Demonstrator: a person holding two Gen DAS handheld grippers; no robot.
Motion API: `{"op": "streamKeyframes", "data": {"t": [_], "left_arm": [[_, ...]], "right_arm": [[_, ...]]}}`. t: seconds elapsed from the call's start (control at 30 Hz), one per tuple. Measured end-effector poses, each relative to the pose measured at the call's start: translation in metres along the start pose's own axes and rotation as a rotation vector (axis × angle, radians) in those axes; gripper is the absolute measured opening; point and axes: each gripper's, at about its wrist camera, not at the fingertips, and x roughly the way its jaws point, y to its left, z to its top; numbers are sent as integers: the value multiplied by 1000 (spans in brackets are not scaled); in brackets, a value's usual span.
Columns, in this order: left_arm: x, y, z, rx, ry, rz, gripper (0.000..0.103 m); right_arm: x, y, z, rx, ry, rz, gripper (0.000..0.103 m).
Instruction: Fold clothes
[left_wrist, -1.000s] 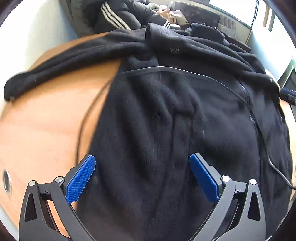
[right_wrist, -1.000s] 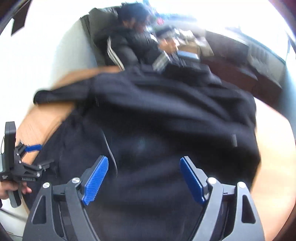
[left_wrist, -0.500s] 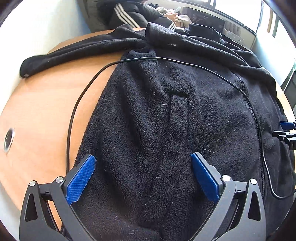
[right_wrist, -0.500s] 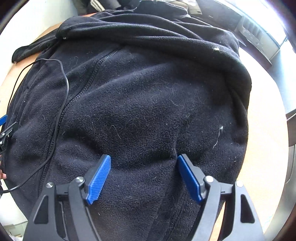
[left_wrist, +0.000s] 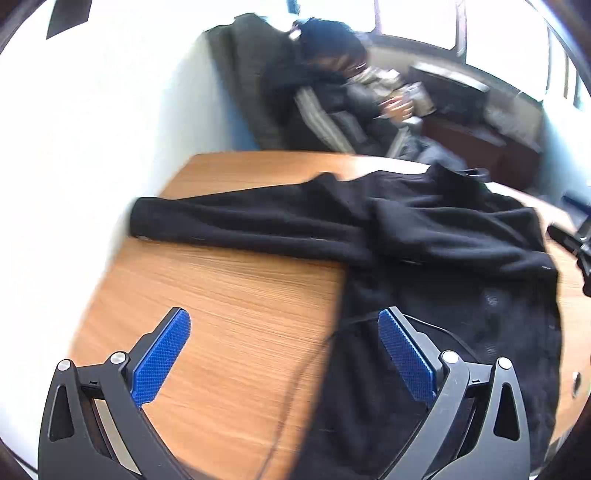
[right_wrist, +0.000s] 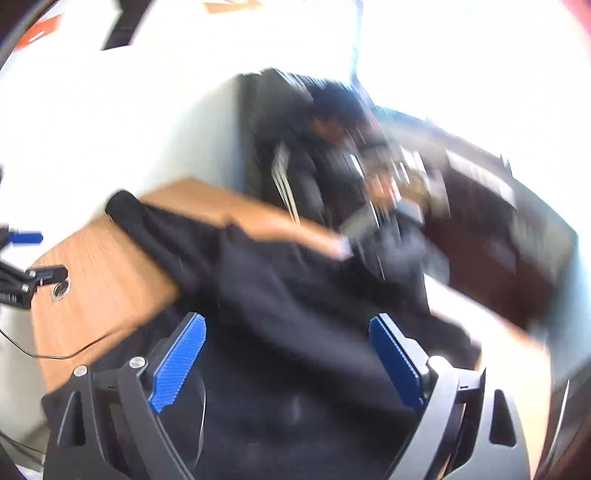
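Both grippers empty above the fleece

Black fleece jacket (left_wrist: 443, 258) lies on desk (left_wrist: 229, 295); its sleeve (left_wrist: 240, 221) stretches leftward, nearer open left gripper (left_wrist: 284, 354); right gripper (right_wrist: 288, 358) jaws are opening, holding nothing.

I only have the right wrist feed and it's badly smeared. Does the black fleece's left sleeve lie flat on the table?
Observer: Yes, the sleeve lies stretched out flat across the wooden table, cuff toward the white wall.
Operator: Is the left gripper holding anything?
Observer: No. The left gripper is wide open above bare wood, its right pad over the black fleece's edge.
Operator: Where does the cable run?
Observer: A thin black cable curves between the left gripper's fingers, along the fleece's edge.
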Motion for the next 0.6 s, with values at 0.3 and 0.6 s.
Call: {"op": "streamKeyframes", "data": {"t": [0.3, 0.6], "left_arm": [[142, 157, 36, -158, 232, -5, 103], [265, 262, 55, -269, 93, -363, 92]], "right_arm": [[124, 112, 85, -47, -14, 123, 94], [186, 196, 79, -7, 65, 128, 93]]}}
